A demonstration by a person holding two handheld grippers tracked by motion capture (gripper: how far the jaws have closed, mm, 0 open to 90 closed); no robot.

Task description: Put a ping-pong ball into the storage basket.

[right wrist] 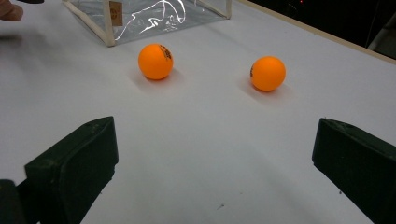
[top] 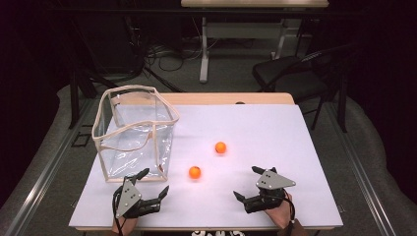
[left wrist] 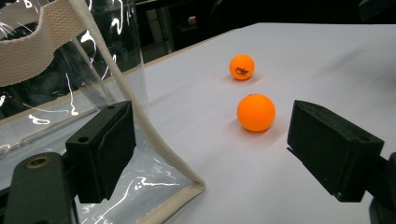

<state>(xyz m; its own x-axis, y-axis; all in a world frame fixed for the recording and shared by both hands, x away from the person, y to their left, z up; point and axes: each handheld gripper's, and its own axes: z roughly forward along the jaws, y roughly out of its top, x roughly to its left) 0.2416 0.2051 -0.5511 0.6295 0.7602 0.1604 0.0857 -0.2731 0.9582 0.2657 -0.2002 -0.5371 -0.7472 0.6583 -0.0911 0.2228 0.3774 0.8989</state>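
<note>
While both jaws stand spread and empty, left gripper (top: 153, 183) and right gripper (top: 246, 183) rest near table edge; near ball (top: 195, 172) and far ball (top: 221, 147) lie on white table (top: 255, 128), beside clear bag (top: 135, 132).

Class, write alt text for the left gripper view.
Two orange balls, the nearer ball and the farther ball, lie on a white table beyond the open left gripper. A clear bag with cream trim stands at left, beside one jaw.
</note>
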